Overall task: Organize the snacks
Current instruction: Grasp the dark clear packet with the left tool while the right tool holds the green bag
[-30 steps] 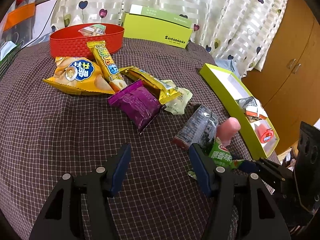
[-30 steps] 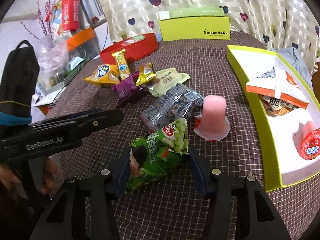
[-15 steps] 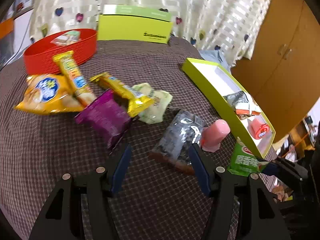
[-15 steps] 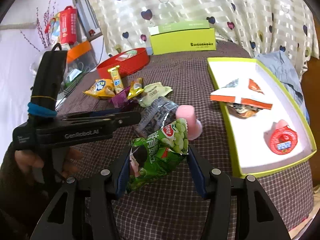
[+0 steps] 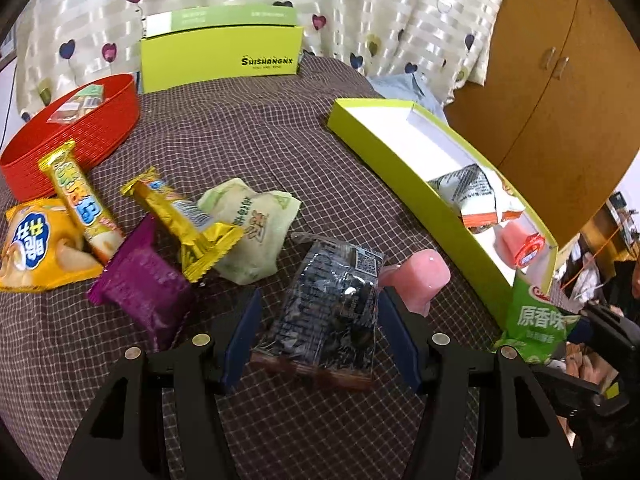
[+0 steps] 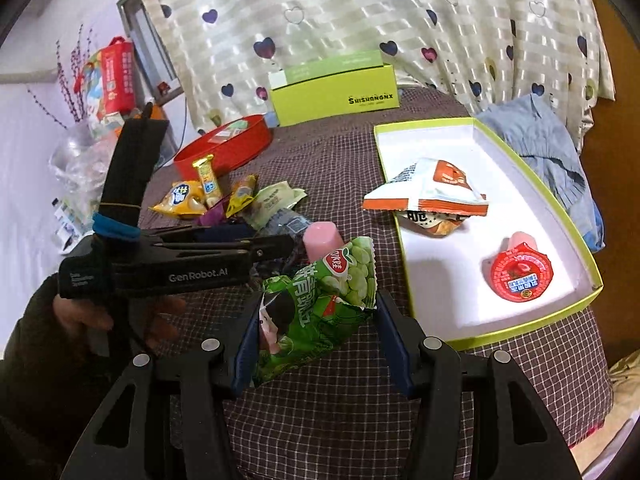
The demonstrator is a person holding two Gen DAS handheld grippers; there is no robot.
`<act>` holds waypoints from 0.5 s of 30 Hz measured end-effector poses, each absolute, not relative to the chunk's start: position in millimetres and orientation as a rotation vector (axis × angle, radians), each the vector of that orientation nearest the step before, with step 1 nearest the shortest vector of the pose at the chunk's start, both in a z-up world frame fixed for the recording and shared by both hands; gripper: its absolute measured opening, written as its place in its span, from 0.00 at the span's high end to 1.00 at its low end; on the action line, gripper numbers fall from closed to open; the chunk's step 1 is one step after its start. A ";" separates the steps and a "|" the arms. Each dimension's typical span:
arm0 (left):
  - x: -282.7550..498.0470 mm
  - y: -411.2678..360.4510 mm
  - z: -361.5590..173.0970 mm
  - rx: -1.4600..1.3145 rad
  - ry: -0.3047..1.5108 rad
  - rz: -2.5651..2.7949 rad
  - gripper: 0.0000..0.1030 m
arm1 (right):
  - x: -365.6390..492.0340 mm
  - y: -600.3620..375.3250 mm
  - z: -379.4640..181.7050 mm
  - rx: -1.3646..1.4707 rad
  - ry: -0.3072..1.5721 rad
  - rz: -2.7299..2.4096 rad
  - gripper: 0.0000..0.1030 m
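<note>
My left gripper (image 5: 320, 336) stands open, low over the checked cloth, its blue fingers either side of a dark see-through packet (image 5: 328, 312) that lies flat. A pink jelly cup (image 5: 420, 280) stands upside down just right of the right finger. My right gripper (image 6: 316, 340) is shut on a green pea-snack bag (image 6: 320, 300), held off the table near the front left corner of the lime tray (image 6: 520, 330). The tray holds an orange-and-white packet (image 6: 432, 192) and a red-lidded jelly cup (image 6: 520, 272). The left gripper (image 6: 276, 246) shows beside the bag.
Left of the dark packet lie a purple pack (image 5: 144, 288), a gold bar (image 5: 180, 216), a pale green packet (image 5: 252, 228), a yellow stick (image 5: 80, 204) and a yellow bag (image 5: 36, 248). A red basket (image 5: 80, 136) and a lime box (image 5: 220, 56) stand at the back. The table edge is right of the tray.
My left gripper has slid right until its fingers straddle the dark packet. My right gripper has lifted the green bag and carried it toward the lime tray.
</note>
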State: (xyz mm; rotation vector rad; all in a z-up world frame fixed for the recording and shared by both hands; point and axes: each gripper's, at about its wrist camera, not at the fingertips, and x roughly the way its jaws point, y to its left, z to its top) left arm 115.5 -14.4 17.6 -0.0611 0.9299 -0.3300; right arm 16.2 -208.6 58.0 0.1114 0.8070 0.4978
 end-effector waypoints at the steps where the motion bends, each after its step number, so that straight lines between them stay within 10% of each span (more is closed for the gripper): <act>1: 115.9 -16.7 16.7 -0.053 0.931 -0.332 0.41 | 16.5 -209.7 58.0 0.115 0.807 0.497 0.48; 15: 129.6 -30.2 7.8 0.019 0.969 -0.313 0.41 | 19.0 -214.0 58.6 0.126 0.805 0.488 0.48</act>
